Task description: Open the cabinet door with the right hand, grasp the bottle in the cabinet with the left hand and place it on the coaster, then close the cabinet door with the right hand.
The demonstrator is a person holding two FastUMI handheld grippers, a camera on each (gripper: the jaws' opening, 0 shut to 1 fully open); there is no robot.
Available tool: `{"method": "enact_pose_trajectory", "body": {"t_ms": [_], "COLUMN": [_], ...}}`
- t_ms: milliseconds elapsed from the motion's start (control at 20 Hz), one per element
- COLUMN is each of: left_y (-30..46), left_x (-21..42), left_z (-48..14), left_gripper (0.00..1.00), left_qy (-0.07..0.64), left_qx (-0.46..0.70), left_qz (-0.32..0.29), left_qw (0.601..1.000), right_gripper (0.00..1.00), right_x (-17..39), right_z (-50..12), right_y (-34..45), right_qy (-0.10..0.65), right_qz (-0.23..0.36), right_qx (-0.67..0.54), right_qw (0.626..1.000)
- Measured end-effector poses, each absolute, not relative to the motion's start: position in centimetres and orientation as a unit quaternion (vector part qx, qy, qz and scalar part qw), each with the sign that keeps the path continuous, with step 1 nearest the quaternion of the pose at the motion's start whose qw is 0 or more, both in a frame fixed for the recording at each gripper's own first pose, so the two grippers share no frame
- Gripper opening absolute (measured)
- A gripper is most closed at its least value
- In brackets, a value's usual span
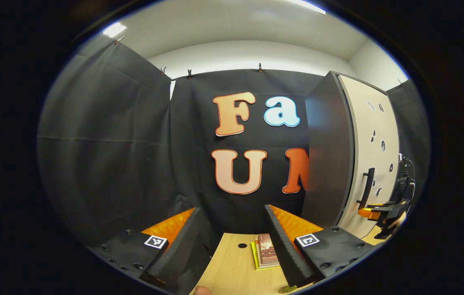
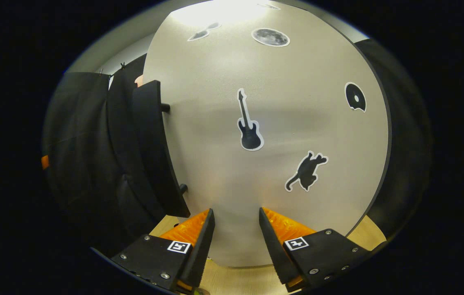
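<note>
Right hand-held gripper (image 2: 236, 237) gapes empty before closed cabinet door (image 2: 273, 135); handle (image 2: 154, 147) to its left.

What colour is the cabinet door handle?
Black; the handle shows best in the right gripper view, on the pale door.

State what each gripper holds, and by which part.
Nothing. The left gripper is open over the table; the right gripper is open facing the cabinet door.

We see a staged recording booth: black cloth walls (image 1: 105, 143) clipped up at left and centre, a sticker-covered cabinet (image 1: 373, 155) at right, a pale wood worktop (image 1: 232, 266) below, ceiling lights (image 1: 114, 29) above.
</note>
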State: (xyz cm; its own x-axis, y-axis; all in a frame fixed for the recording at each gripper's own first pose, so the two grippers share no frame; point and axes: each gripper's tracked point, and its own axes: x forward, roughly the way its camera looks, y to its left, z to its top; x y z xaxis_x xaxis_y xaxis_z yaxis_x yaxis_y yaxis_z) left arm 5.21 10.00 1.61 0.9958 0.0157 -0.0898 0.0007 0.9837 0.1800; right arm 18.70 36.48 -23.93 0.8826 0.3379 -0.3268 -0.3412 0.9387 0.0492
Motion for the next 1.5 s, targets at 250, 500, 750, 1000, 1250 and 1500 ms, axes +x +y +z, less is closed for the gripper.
{"method": "enact_pose_trajectory", "body": {"t_ms": [250,500,750,1000,1250,1500], "left_y": [10.0,10.0,9.1,6.2,2.8,-0.4], "left_x": [5.7,5.9,6.3,6.0,5.0,4.0], "left_z": [1.5,1.4,1.9,3.1,5.6,7.4], "left_gripper": [0.98,0.99,0.97,0.98,0.97,0.99], "left_qy": [0.046,0.049,0.046,0.039,0.020,0.010], "left_qx": [0.092,0.090,0.086,0.078,0.075,0.057], "left_qz": [0.005,0.003,-0.007,-0.022,-0.035,-0.043], "left_qw": [0.995,0.995,0.995,0.996,0.996,0.997], "right_gripper": [0.69,0.66,0.66,0.66,0.66,0.66], "right_x": [18.7,19.0,18.4,16.1,13.1,9.7], "right_z": [-23.8,-24.0,-22.7,-17.9,-9.9,-1.7], "right_y": [36.5,36.3,35.2,31.1,26.0,21.0], "right_qy": [0.165,0.160,0.160,0.140,0.095,0.038], "right_qz": [0.167,0.154,0.151,0.147,0.144,0.134], "right_qx": [-0.002,-0.016,-0.017,-0.014,-0.017,-0.029], "right_qw": [0.972,0.975,0.975,0.979,0.985,0.990]}}
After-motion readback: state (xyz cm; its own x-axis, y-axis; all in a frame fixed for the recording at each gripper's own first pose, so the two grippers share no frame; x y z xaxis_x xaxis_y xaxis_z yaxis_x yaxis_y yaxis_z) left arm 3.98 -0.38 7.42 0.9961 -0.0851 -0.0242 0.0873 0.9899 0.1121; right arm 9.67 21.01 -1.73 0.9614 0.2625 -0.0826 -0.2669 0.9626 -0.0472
